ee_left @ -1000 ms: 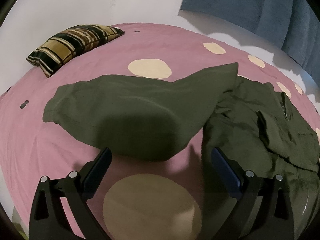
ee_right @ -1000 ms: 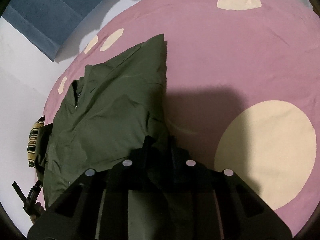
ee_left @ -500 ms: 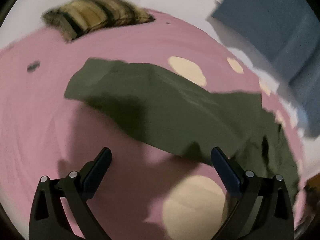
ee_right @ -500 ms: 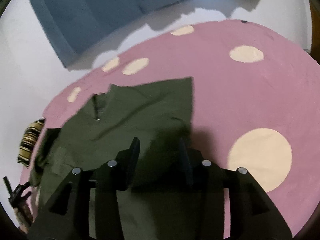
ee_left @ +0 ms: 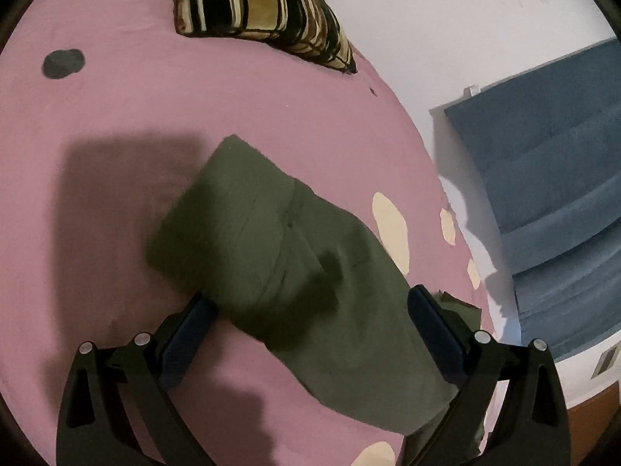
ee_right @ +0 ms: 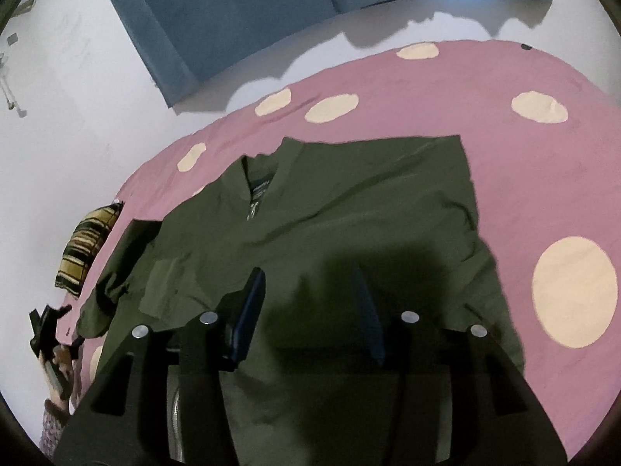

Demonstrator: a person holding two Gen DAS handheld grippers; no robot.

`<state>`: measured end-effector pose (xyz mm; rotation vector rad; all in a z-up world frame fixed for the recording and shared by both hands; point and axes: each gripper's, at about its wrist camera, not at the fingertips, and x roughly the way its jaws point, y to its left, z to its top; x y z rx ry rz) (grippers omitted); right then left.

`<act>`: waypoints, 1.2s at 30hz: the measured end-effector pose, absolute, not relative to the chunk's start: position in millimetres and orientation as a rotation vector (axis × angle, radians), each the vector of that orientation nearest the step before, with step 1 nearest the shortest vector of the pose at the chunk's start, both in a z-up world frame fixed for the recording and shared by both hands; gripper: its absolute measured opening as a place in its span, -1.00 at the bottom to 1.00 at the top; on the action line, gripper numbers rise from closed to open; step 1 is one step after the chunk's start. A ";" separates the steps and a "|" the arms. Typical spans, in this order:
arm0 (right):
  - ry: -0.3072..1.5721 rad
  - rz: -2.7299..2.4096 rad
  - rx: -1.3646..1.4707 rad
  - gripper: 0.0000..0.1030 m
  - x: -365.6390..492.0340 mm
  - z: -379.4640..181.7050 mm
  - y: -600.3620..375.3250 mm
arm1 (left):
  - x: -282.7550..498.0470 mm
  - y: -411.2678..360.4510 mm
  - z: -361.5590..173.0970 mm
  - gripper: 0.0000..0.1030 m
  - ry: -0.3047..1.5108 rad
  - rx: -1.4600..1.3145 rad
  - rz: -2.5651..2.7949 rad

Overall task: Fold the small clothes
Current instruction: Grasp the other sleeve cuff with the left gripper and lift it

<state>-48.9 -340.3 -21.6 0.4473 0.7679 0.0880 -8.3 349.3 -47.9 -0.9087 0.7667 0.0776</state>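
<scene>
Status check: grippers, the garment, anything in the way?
Left gripper open, sleeve between its fingers. Right gripper open over the jacket, gripping nothing. Jacket flat on the pink cover. Striped pillow well clear.

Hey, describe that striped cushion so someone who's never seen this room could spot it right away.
Start from the pink bedspread with cream dots that covers the bed. At its far edge against the white wall, beyond the olive green jacket, lies the cushion. It is the only patterned thing there, striped in black, gold and cream, while everything near it is plain.
</scene>
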 end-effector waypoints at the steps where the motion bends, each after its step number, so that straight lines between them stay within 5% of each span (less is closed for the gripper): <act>1: 0.772 0.090 0.445 -0.08 -49.0 -23.1 -337.8 | -6.2 349.6 -47.3 0.89 0.771 -0.909 0.082; 2: 0.774 0.091 0.445 -0.08 -48.8 -24.6 -335.5 | -5.1 348.8 -46.3 0.81 0.772 -0.901 0.092; 3: 0.773 0.092 0.447 -0.08 -49.2 -25.9 -333.5 | -5.0 350.3 -45.9 0.34 0.774 -0.887 0.111; 5: 0.772 0.089 0.451 -0.07 -50.4 -29.0 -330.9 | -3.3 351.5 -49.3 -0.25 0.825 -0.833 0.189; 8: 0.777 0.084 0.457 -0.07 -50.4 -34.0 -328.5 | -7.0 358.7 -51.1 -0.41 0.816 -0.863 0.175; 21: 0.775 0.070 0.465 -0.07 -54.0 -37.2 -333.2 | -17.8 385.6 32.9 -0.50 0.676 -0.756 0.259; 36: 0.770 0.092 0.473 0.05 -63.6 -32.8 -336.2 | 37.6 200.6 178.3 -0.51 0.577 -0.311 0.041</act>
